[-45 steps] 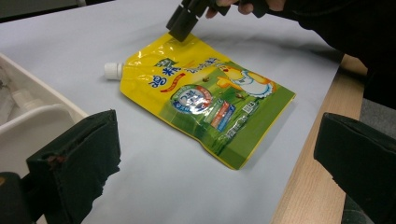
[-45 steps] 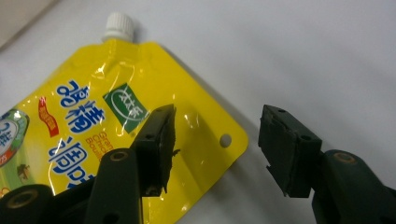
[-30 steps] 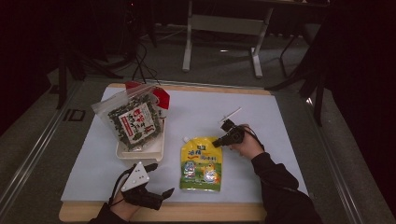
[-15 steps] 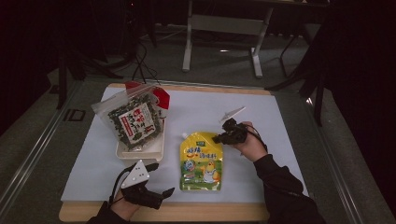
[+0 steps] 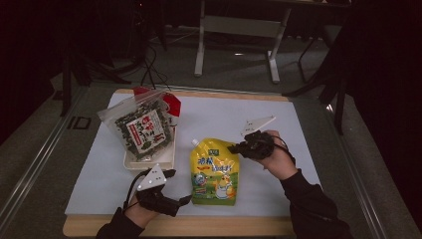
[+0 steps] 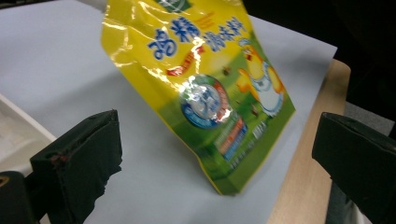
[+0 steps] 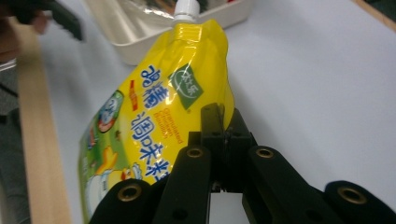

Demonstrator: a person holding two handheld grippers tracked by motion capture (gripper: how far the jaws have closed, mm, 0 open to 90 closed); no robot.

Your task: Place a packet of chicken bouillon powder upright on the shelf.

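On the white mat, right tool (image 5: 238, 148) pinches yellow pouch (image 5: 214, 172); left tool (image 5: 185, 200) wide

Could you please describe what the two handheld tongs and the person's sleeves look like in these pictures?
Both tongs, left and right, are black with a pale three-cornered plate on top. Black cables loop from each. The left one's pads are blocky and matte; the right one's links show brass-coloured pivots. The sleeves are black.

Right gripper (image 5: 238, 148) fingers pinch yellow pouch (image 5: 214, 172) upper edge; left gripper (image 5: 183, 200) near pouch's bottom corner
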